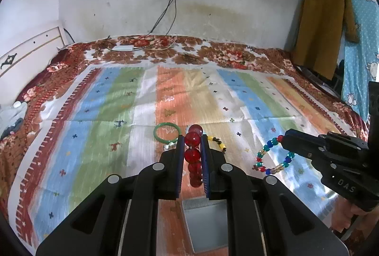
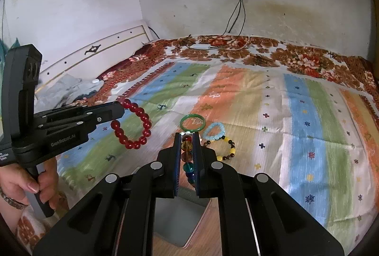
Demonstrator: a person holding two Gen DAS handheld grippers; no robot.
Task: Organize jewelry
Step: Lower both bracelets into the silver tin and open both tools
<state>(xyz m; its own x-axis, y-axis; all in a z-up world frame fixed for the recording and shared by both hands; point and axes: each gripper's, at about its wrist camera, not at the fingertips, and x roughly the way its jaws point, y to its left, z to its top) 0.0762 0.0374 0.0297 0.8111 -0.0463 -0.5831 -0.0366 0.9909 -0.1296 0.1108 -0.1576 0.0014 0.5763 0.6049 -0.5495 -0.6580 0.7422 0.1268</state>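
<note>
I am holding my left gripper (image 1: 192,144) pinched on the red bead bracelet (image 2: 132,124), whose beads are showing stacked between the two blue-lined fingers; from the right wrist view the loop is hanging free in the air off the gripper's tip, above the striped cloth (image 2: 308,137). I am holding my right gripper (image 2: 187,151) pinched on the multicoloured bead bracelet (image 1: 274,156), its amber, brown, teal and blue beads sitting in a column between the fingers, the rest of the loop dangling from the tip in the left wrist view. Both grippers are hovering over the cloth, well apart from each other. Lying on the cloth ahead of both are the green bangle (image 2: 192,122), the pale blue bead bracelet (image 2: 214,131) just beside it, and the yellow-and-brown bead bracelet (image 2: 225,149) touching the pale blue one. The grey box (image 1: 208,225), open-topped, is sitting on the cloth directly below my left gripper's fingers. My left hand (image 2: 30,182) is gripping that gripper's handle.
</note>
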